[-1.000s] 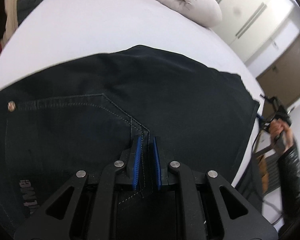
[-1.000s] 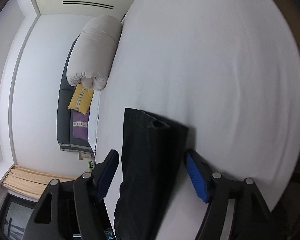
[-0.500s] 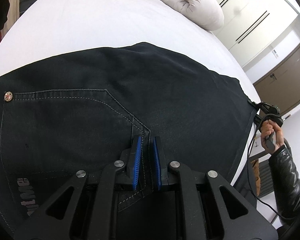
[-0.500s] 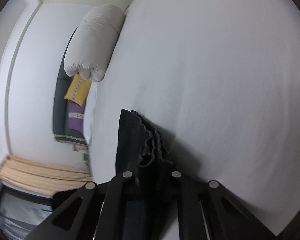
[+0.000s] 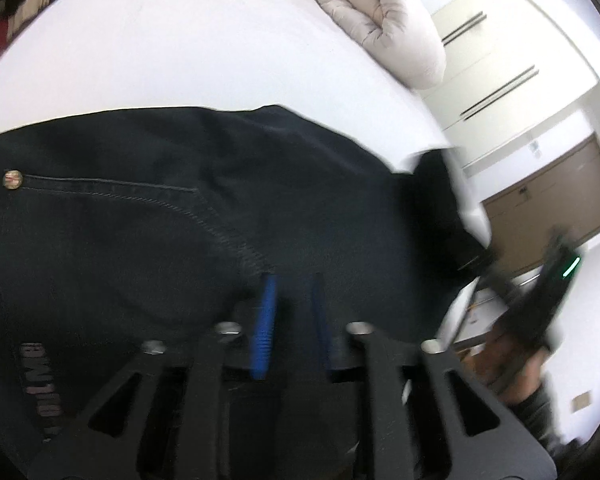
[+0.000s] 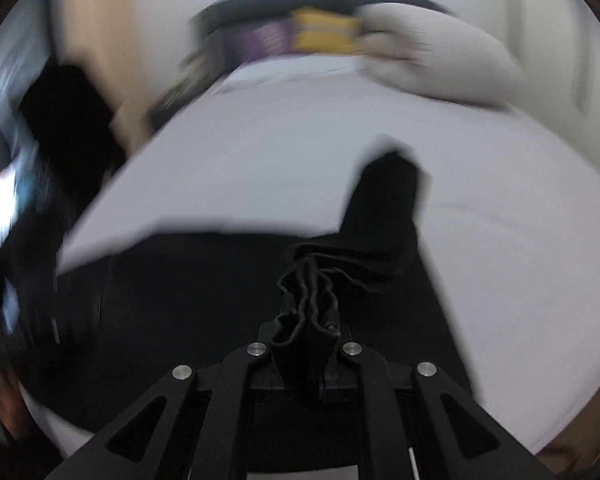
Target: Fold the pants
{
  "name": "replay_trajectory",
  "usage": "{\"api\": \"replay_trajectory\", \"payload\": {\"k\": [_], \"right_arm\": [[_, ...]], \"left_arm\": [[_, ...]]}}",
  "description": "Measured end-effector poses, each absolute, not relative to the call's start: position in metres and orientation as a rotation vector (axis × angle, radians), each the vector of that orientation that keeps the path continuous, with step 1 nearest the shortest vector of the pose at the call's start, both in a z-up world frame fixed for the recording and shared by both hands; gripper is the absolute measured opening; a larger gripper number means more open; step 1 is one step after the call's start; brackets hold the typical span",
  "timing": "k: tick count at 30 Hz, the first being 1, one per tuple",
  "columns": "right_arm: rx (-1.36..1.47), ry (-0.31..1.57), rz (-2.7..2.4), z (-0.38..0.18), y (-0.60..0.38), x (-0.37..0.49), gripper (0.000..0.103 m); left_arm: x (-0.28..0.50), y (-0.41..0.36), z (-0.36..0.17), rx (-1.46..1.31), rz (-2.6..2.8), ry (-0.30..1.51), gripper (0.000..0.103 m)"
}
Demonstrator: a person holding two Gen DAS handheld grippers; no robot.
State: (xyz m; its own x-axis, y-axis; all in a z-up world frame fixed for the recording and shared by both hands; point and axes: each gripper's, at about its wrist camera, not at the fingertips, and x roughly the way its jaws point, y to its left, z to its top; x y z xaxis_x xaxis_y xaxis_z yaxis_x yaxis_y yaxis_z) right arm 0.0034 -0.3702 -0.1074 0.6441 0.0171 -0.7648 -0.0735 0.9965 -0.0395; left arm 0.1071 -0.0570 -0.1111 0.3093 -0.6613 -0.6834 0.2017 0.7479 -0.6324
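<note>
Dark navy pants (image 5: 180, 216) lie on a white bed (image 5: 180, 48), with a back pocket seam and a rivet (image 5: 13, 179) showing in the left wrist view. My left gripper (image 5: 292, 292) rests on the waist area, its blue pads a little apart with dark cloth between them. My right gripper (image 6: 306, 332) is shut on the bunched leg hems (image 6: 308, 300) and holds them raised over the pants (image 6: 180, 280). It also shows blurred at the right of the left wrist view (image 5: 540, 304).
A rolled beige duvet (image 5: 384, 20) lies at the head of the bed, also in the right wrist view (image 6: 436, 52). Yellow and purple cushions (image 6: 300, 36) sit behind it. White wardrobe doors (image 5: 496, 64) and a brown door (image 5: 552, 208) stand to the right.
My right gripper has swung round with the leg hems, lifting them over the pants toward the waist. My left gripper's pads have parted slightly on the waist cloth.
</note>
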Motion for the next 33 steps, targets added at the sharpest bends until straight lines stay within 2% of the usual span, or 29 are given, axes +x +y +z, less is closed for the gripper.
{"api": "replay_trajectory", "payload": {"k": [1, 2, 6, 18, 19, 21, 22, 23, 25, 33], "right_arm": [[-0.125, 0.890, 0.040, -0.116, -0.360, 0.005, 0.010], [-0.187, 0.911, 0.025, -0.127, -0.348, 0.004, 0.010], [-0.206, 0.892, -0.003, -0.133, -0.347, -0.011, 0.010], [-0.322, 0.767, -0.024, -0.115, -0.318, -0.029, 0.010], [-0.333, 0.751, -0.018, -0.111, -0.313, -0.033, 0.010], [-0.349, 0.730, -0.006, -0.106, -0.305, -0.038, 0.010], [-0.355, 0.725, -0.001, -0.102, -0.301, -0.035, 0.010], [-0.367, 0.720, 0.008, -0.100, -0.295, -0.037, 0.010], [-0.387, 0.712, 0.018, -0.095, -0.286, -0.037, 0.010], [-0.450, 0.689, 0.103, -0.091, -0.239, -0.051, 0.010]], "left_arm": [[0.109, -0.060, -0.108, -0.499, -0.610, 1.117, 0.066], [0.112, -0.063, -0.104, -0.520, -0.622, 1.105, 0.083], [0.130, -0.091, -0.101, -0.630, -0.705, 1.125, 0.089], [0.206, -0.199, -0.133, -0.698, -0.788, 1.386, 0.088], [0.208, -0.204, -0.131, -0.687, -0.793, 1.382, 0.085], [0.210, -0.210, -0.131, -0.678, -0.820, 1.391, 0.054], [0.208, -0.211, -0.131, -0.671, -0.830, 1.400, 0.021], [0.208, -0.213, -0.130, -0.658, -0.835, 1.406, 0.015], [0.206, -0.207, -0.124, -0.627, -0.846, 1.370, 0.008], [0.194, -0.164, -0.109, -0.595, -0.811, 1.314, 0.008]]}}
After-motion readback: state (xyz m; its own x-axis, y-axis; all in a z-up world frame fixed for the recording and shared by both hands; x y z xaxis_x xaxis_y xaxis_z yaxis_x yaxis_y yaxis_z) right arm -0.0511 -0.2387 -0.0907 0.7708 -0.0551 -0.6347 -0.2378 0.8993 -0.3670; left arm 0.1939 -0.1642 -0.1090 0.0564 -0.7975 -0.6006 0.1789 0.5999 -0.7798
